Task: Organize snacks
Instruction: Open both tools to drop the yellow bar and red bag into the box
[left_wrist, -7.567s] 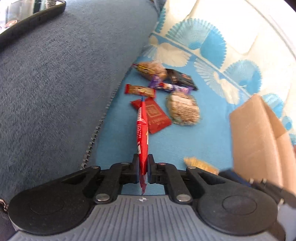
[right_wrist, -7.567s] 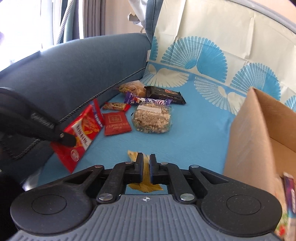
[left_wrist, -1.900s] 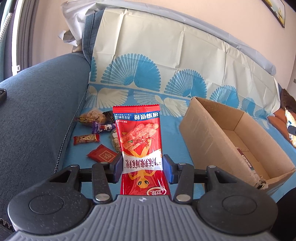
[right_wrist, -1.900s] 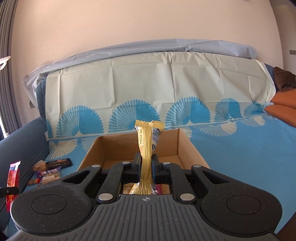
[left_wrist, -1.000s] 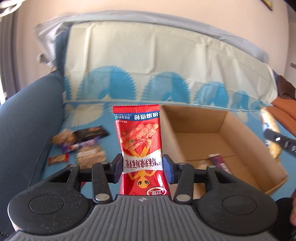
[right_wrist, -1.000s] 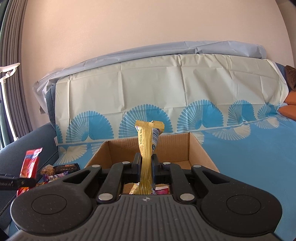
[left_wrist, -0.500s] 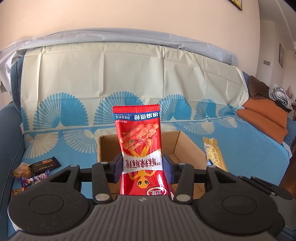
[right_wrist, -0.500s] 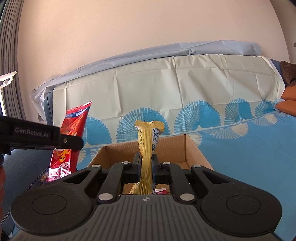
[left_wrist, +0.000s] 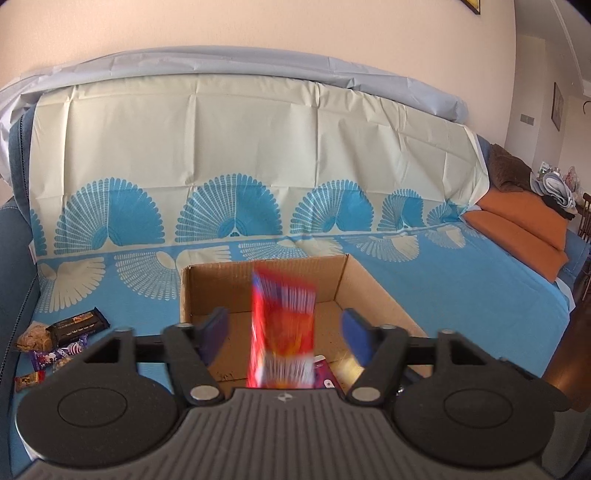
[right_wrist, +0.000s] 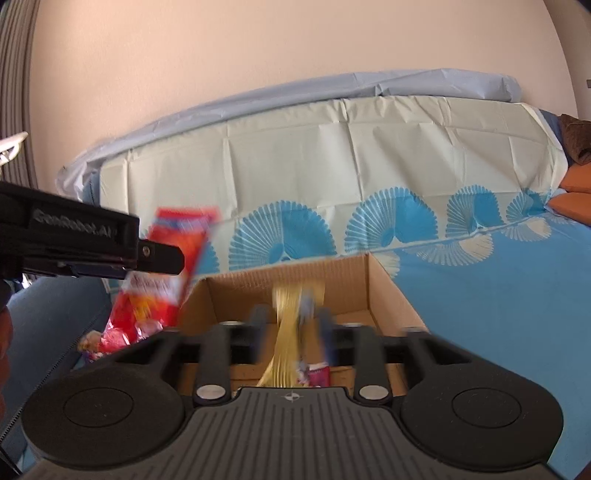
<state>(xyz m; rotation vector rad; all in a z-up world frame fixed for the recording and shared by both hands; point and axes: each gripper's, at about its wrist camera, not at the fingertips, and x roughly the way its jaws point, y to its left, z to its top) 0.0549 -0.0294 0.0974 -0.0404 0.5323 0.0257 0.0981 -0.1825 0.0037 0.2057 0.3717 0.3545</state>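
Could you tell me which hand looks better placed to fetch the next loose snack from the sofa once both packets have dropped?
Probably the left. Both grippers have just opened over the cardboard box; the red packet and yellow packet sit loose between their jaws. The remaining snacks lie at the left gripper's side; the right gripper shows none.

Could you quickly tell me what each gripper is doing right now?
Left gripper: just opened, red snack packet dropping free.
Right gripper: just opened, yellow snack bar released.

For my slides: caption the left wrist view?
Open left gripper releases a blurred red snack packet above the cardboard box.
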